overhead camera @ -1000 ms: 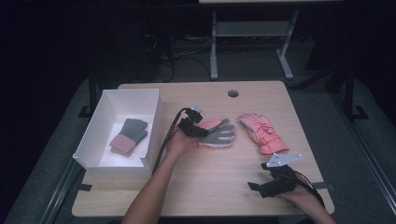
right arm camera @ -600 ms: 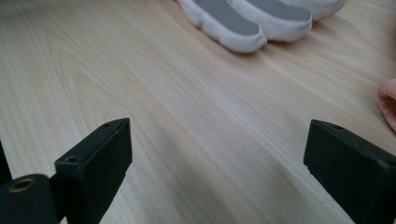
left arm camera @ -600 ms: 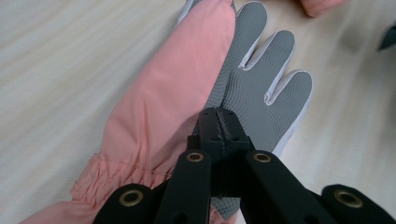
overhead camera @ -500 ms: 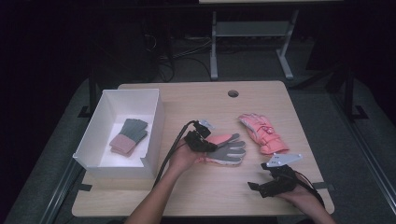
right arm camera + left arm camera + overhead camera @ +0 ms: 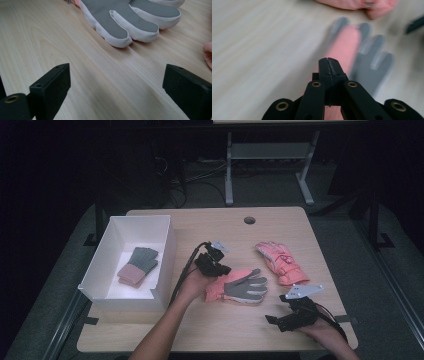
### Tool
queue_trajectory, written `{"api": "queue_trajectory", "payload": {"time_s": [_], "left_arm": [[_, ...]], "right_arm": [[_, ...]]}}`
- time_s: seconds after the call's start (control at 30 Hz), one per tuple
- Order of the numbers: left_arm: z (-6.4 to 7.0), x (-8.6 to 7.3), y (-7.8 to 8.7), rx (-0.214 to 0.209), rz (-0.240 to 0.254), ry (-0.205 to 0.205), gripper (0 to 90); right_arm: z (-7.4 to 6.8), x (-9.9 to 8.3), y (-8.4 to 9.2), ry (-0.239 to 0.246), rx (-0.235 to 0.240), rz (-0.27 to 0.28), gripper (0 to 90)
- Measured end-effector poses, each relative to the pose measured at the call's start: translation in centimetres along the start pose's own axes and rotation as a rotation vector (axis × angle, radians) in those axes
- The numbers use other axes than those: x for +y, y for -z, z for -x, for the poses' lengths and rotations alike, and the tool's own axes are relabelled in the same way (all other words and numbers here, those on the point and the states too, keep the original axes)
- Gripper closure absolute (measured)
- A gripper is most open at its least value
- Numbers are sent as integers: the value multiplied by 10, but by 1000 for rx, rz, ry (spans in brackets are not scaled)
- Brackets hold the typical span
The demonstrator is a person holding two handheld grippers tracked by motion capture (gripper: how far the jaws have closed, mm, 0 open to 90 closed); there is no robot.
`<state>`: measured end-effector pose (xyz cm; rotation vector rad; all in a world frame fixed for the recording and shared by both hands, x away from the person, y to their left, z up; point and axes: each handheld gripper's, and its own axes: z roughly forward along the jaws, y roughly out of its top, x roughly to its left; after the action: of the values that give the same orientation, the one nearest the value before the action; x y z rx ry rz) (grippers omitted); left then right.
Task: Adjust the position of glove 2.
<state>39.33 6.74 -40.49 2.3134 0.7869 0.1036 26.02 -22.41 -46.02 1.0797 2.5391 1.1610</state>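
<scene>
A pink glove with a grey palm (image 5: pixel 239 289) lies palm up on the middle of the wooden table (image 5: pixel 210 227). My left gripper (image 5: pixel 220 269) is shut on its pink edge near the cuff; in the left gripper view the jaws meet over the blurred glove (image 5: pixel 364 60). A second pink glove (image 5: pixel 280 262) lies to the right, apart from the first. My right gripper (image 5: pixel 278 319) rests open near the front right edge, nothing between its jaws. In the right gripper view (image 5: pixel 116 85) the grey glove fingers (image 5: pixel 120 22) lie just beyond.
A white box (image 5: pixel 167 245) stands at the table's left, with a folded grey-green and pink item (image 5: pixel 137 266) inside. A round cable hole (image 5: pixel 249 220) sits near the far edge. Dark floor, cables and a stand lie behind the table.
The left gripper has pulled the grey-palmed glove toward the front of the table, away from the other pink glove. The right gripper has stayed put.
</scene>
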Motion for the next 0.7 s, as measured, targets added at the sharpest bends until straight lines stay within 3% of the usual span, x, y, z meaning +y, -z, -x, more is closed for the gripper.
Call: {"api": "queue_trajectory", "payload": {"time_s": [0.1, 0.13, 0.27, 0.43, 0.7], "left_arm": [[-19, 0, -4, 25, -37, 5, 900], [-26, -2, -7, 31, -49, 24, 900], [-35, -12, -15, 28, -75, 59, 900], [-29, -22, -15, 22, -87, 66, 900], [-14, -41, -2, 17, -114, 24, 900]], "right_arm": [[0, 0, 0, 5, -2, 2, 73], [0, -1, 1, 9, -2, 5, 73], [1, 0, 1, -6, 0, -1, 73], [2, -1, 1, -8, 0, -3, 73], [1, -1, 1, -6, -3, -3, 73]]}}
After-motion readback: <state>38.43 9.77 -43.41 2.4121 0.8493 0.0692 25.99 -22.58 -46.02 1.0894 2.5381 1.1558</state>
